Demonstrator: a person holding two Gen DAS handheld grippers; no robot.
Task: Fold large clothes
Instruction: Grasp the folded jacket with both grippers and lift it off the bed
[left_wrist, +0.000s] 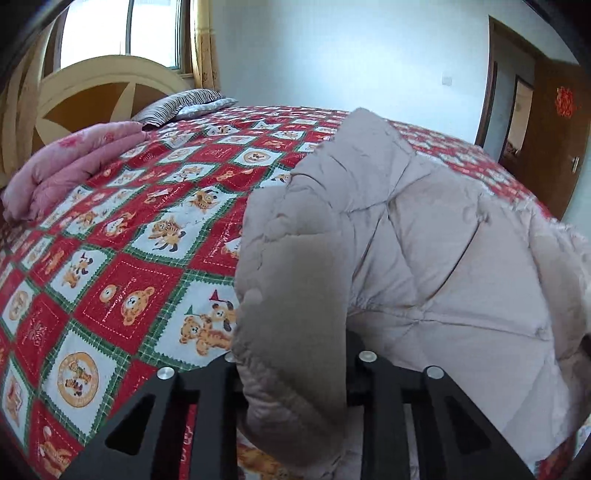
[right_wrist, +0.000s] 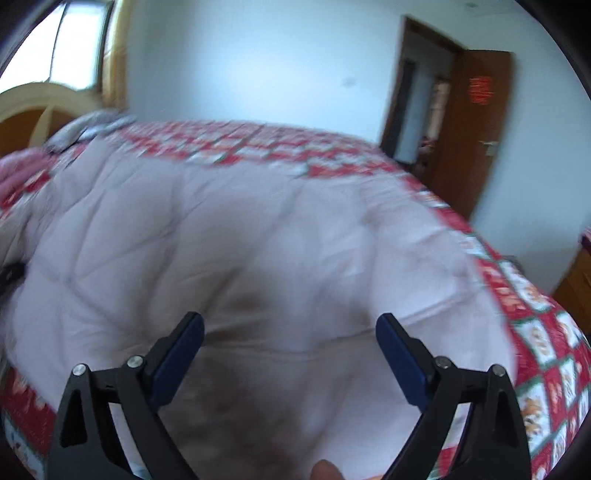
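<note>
Here the pale beige quilted coat (left_wrist: 388, 229) lies spread over the bed (left_wrist: 122, 266), whose red, white and green patchwork cover shows cartoon animals. In the left wrist view a thick fold of the coat's edge runs down between the jaws of the left gripper (left_wrist: 295, 369), which are clenched on it; the padding bulges over them, so the fingertips themselves are hidden and only the black arms show. The coat's near end is cut off by the lower edge of that view.

The right wrist view is blurred throughout. The right gripper (right_wrist: 290, 332) hangs above the coat (right_wrist: 258, 229) with its jaws spread wide and nothing between them; its blue pads (right_wrist: 181, 354) are clear of the fabric. A small rounded skin-coloured shape at the bottom edge is too cropped to identify.

At the head of the bed sit a folded pink quilt (left_wrist: 70, 162), a striped pillow (left_wrist: 177, 105) and a cream headboard (left_wrist: 99, 88). A brown door (left_wrist: 554, 122) stands open at the right.
</note>
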